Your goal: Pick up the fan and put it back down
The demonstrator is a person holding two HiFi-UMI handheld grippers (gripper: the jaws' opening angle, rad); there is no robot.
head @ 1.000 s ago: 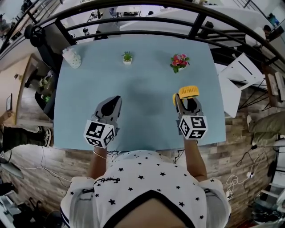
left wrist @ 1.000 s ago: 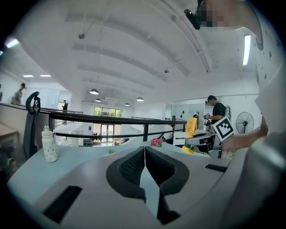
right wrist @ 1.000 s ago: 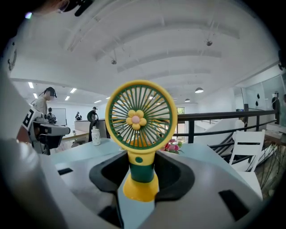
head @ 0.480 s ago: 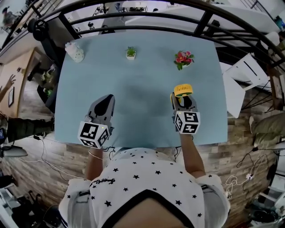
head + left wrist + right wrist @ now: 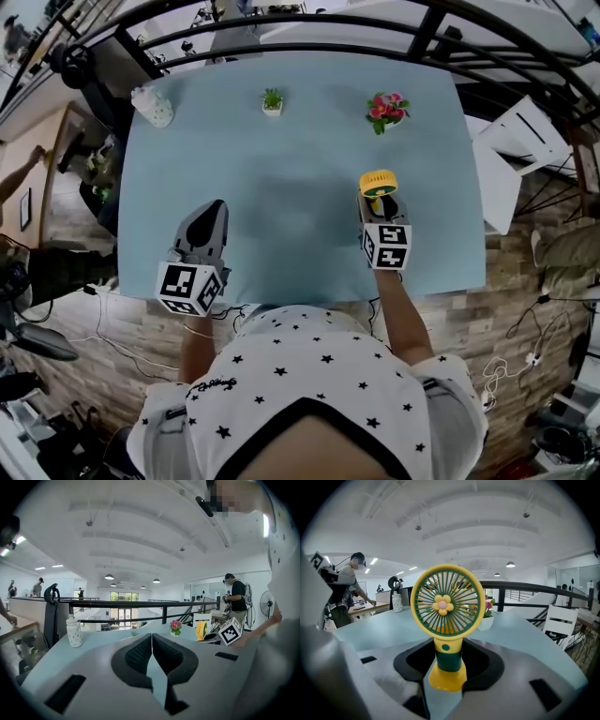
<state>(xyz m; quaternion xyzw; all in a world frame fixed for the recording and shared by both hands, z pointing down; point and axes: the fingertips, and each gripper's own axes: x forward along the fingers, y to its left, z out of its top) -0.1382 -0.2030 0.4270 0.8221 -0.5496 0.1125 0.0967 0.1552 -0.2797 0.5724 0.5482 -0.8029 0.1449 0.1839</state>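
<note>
1. Pinching the fan (image 5: 444, 603) by its green-and-yellow stem just above the base, the right gripper (image 5: 447, 660) has its jaws part-spread, with 1 pad on each side of the stem. That low hold leaves the round grille free and keeps the fan from tipping.
2. The fan (image 5: 378, 181) stands upright in that grip, its flower-centred grille facing back along the jaws. It is over the right half of the desk (image 5: 300, 159). No view shows whether its base touches the surface.
3. The left gripper (image 5: 152, 639) has its jaws pressed together with nothing between them. In the head view the left gripper (image 5: 212, 208) sits over the near left of the desk, well apart from the fan. It is probably idle because 1 gripper is enough for so light a thing.
4. Along the far edge stand a white bottle (image 5: 153, 105), a small green plant (image 5: 272, 100) and a pot of pink flowers (image 5: 386, 110). All 3 are well apart from the fan, so none should hamper a put-down.
5. Judging by the low, upright carry, the set-down seems the step in hand. It calls for the base to rest flat before the jaws spread, or the top-heavy grille could topple.
</note>
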